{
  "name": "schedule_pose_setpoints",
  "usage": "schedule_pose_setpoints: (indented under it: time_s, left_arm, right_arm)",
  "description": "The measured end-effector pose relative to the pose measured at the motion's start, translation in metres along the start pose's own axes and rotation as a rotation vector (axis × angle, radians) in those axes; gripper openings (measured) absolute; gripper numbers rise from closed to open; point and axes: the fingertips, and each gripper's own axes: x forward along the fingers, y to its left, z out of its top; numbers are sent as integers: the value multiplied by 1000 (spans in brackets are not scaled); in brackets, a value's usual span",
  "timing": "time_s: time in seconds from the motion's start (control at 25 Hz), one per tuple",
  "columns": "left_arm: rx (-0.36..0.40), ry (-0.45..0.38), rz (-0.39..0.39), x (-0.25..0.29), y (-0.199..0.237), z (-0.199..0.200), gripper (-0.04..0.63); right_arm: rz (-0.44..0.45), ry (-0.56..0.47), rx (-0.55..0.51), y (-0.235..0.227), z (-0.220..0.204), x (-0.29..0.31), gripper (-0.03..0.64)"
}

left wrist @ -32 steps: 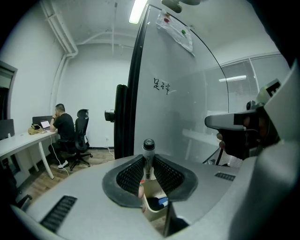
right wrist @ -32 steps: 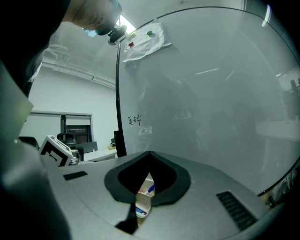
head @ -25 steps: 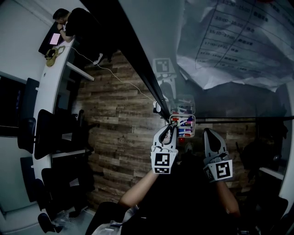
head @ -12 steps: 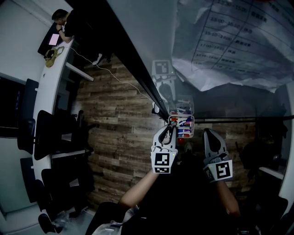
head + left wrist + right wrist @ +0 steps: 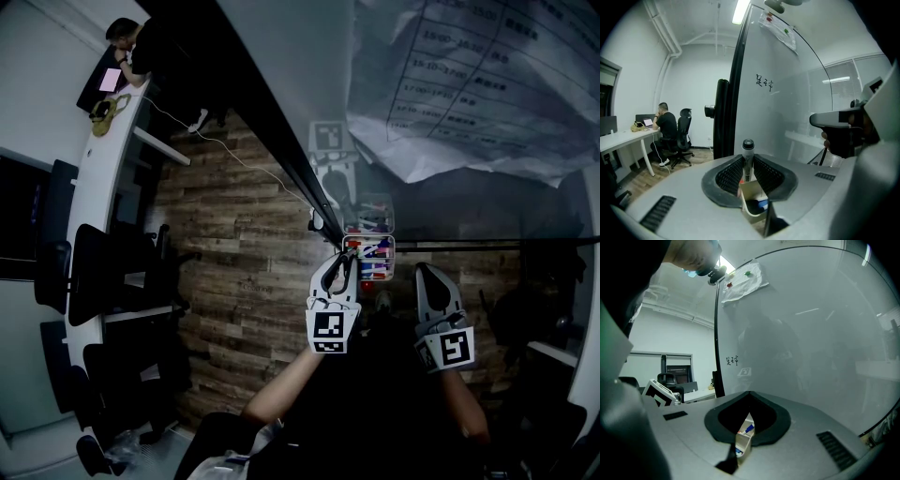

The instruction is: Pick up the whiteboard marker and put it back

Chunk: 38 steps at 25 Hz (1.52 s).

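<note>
In the left gripper view a whiteboard marker (image 5: 747, 161) with a black cap stands upright between the ribbed pads, and my left gripper (image 5: 748, 158) is shut on it. In the head view that left gripper (image 5: 344, 256) hangs just left of a small clear marker box (image 5: 373, 259) fixed at the foot of the whiteboard (image 5: 469, 211). The box (image 5: 755, 202) shows below the jaws with a blue item inside. My right gripper (image 5: 423, 270) is beside it on the right. Its jaw tips meet with nothing between them, so my right gripper (image 5: 749, 395) is shut, and the marker box (image 5: 742, 439) shows through the gap below.
A printed paper sheet (image 5: 478, 84) is stuck on the whiteboard above. The board's black frame post (image 5: 723, 117) stands to the left. A person (image 5: 665, 125) sits at a long white desk (image 5: 94, 178) with office chairs (image 5: 94, 272) along it, on a wooden floor (image 5: 244, 234).
</note>
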Motion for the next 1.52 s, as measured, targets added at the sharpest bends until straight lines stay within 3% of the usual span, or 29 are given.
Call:
schedule_pose_setpoints:
  time_s: [1.12,1.52]
  left_arm:
    - [6,-30,12,-8,4,6,92]
    - [3,-44,3,-15,8,8,92]
  right_arm:
    - [6,1,-6,6,-2,-4,14]
    - [23,41,-60,8,-19,-12,14]
